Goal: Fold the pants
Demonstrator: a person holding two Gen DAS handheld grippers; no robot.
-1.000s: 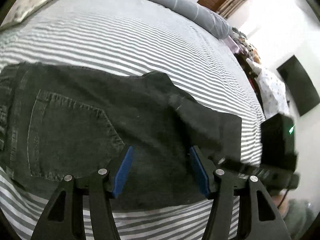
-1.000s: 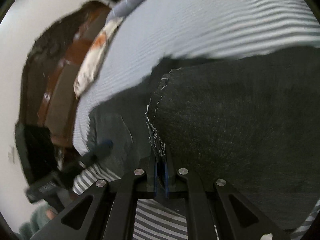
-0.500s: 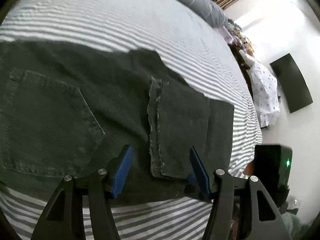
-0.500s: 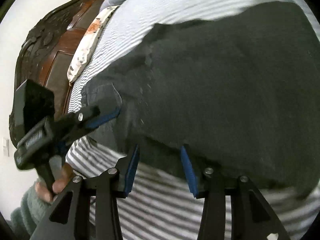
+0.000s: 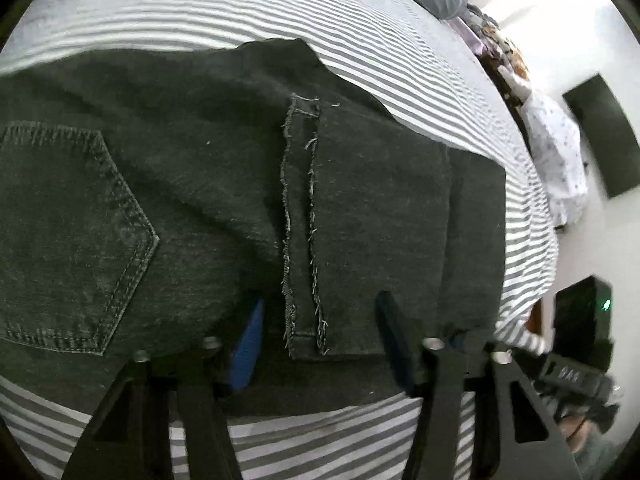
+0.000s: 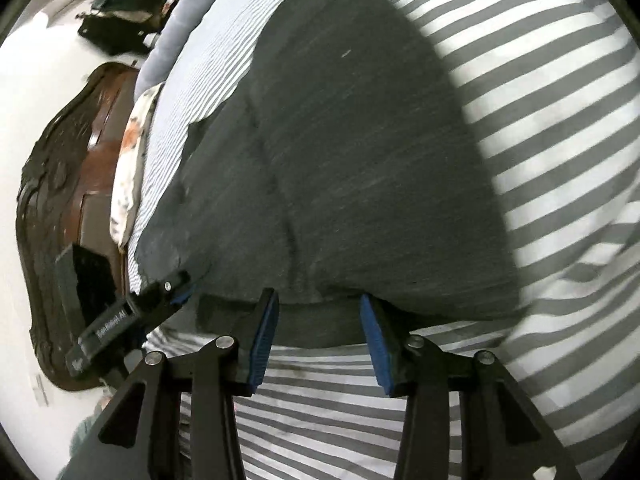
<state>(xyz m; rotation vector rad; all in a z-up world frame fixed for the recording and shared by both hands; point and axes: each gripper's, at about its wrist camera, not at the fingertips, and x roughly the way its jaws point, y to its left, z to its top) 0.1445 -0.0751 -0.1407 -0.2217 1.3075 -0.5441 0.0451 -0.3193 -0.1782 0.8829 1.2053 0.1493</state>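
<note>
Now: pants (image 5: 192,184) lie flat on striped bed (image 5: 280,12), legs folded back so frayed hem (image 5: 304,220) rests over the seat, just beside back pocket (image 5: 76,236). Left gripper (image 5: 320,340) spread, fingers straddling the hem's near corner, nothing pinched. Right gripper (image 6: 316,328) also spread, at the near edge of the folded end (image 6: 360,160), empty.

Judgement: one fold down, another due. To do it well, each gripper should bite all layers at the near edge together, not the top layer alone, or the stack will shear. Lift both ends level, carry across in one arc, lay the hem side square to the waist side. Denim looks stiff and heavy; a shallow pinch may slip.

Writing: right view shows white lettering on the left gripper's body (image 6: 108,328), too blurred to read. Left view shows raised marks on the right gripper's body (image 5: 572,376), unreadable; green light (image 5: 606,304) on above it.
</note>
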